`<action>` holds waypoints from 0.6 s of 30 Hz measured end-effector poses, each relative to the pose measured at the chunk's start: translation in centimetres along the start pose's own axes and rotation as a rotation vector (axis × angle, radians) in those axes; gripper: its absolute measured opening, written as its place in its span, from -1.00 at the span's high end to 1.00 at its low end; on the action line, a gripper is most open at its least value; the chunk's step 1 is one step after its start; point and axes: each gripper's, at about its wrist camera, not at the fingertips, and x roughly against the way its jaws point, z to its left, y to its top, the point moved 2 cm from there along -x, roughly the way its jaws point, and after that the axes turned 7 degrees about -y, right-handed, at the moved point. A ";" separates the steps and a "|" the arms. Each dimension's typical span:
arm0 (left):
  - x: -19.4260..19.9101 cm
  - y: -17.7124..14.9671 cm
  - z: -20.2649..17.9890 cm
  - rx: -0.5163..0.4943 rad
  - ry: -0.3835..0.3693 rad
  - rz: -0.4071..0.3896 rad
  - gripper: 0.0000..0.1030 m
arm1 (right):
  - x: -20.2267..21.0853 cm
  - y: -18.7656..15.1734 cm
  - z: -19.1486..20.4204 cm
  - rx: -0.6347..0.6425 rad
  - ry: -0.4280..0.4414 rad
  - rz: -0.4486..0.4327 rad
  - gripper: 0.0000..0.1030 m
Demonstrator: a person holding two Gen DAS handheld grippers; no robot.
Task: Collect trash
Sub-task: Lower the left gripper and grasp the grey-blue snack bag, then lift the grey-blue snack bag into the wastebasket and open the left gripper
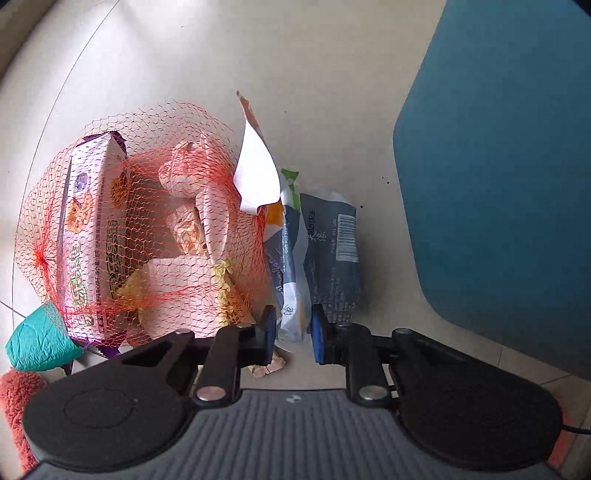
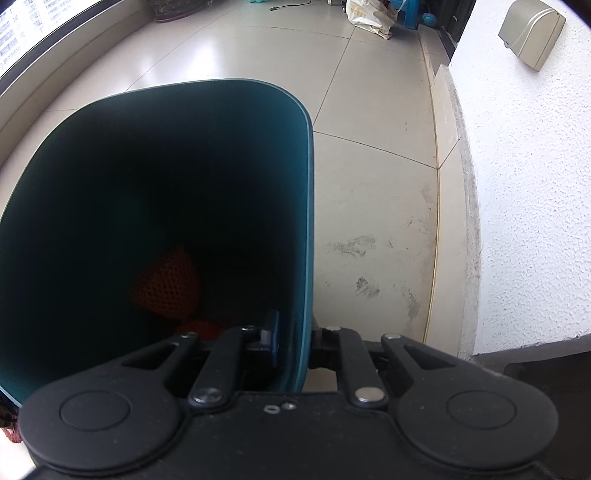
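My left gripper (image 1: 293,326) is shut on a bundle of flat wrappers (image 1: 295,258), grey-blue, white and orange, held above the floor. Left of it an orange net bag (image 1: 140,221) holds a purple-and-white box (image 1: 92,229) and crumpled tissues (image 1: 184,173). The teal bin (image 1: 498,184) stands to the right, close by. My right gripper (image 2: 293,341) is shut on the bin's right wall (image 2: 304,258), one finger inside and one outside. Orange mesh (image 2: 166,284) lies in the bin's dark bottom.
A teal crumpled piece (image 1: 37,339) and a red fuzzy cloth (image 1: 18,406) lie at lower left. A small tan scrap (image 1: 269,365) lies on the tile floor under the left gripper. A white wall (image 2: 535,184) and step run along the right. Bags (image 2: 369,16) stand far back.
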 end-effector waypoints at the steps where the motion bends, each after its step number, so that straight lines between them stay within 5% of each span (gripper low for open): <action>1: 0.8 -0.1 0.4 0.014 -0.020 -0.011 0.72 | 0.1 0.1 0.0 0.000 -0.001 -0.001 0.75; 8: 7.5 0.3 1.5 0.062 -0.100 -0.091 0.73 | 0.2 0.1 -0.1 -0.025 0.003 -0.003 0.82; 18: 19.2 0.6 -0.5 -0.021 -0.170 -0.261 0.73 | 0.1 0.3 -0.8 -0.056 0.018 -0.003 0.85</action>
